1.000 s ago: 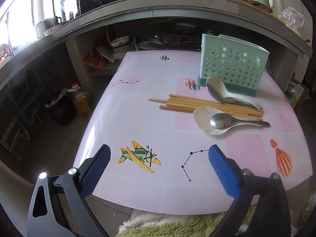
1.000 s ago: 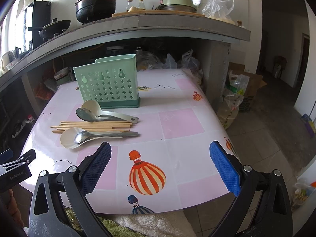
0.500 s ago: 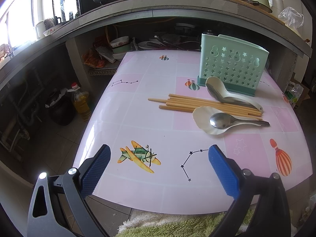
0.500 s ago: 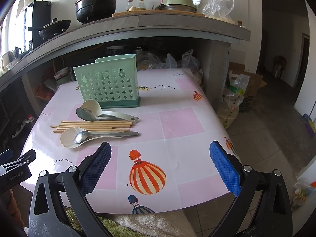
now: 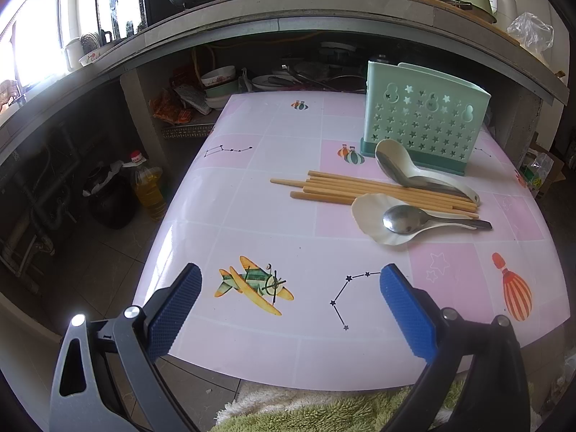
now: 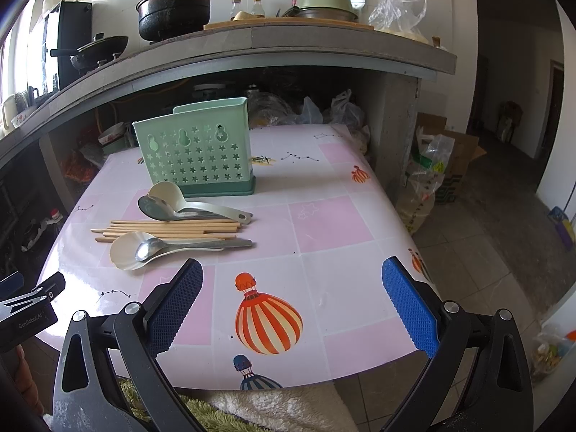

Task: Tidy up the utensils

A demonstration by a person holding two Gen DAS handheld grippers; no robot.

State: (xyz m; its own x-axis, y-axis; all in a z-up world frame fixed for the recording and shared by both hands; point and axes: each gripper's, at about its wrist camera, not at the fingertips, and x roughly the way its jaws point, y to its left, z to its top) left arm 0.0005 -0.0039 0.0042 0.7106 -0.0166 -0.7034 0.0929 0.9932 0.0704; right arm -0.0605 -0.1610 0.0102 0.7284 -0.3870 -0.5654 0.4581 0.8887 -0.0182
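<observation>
Utensils lie in one cluster on the pink patterned table (image 5: 252, 187), just in front of the green perforated holder (image 5: 424, 122): wooden chopsticks (image 5: 360, 189) in a loose bundle, a white ladle (image 5: 403, 165) with a metal spoon nested in its bowl on the holder side, and a second white spoon (image 5: 374, 216) carrying a metal spoon (image 5: 403, 217) on the near side. Holder interior is hidden in both views, so its contents cannot be told. Left gripper (image 5: 289, 309) hovers over the table's near edge, jaws spread wide and holding nothing. Right gripper (image 6: 291, 304) does likewise, wide apart and empty. Right wrist view alone shows the left gripper's body at its left edge, cut off by the frame, and the room to the right with a cardboard box (image 6: 453, 165). Left wrist view alone shows an oil bottle (image 5: 147, 187) on the floor.
</observation>
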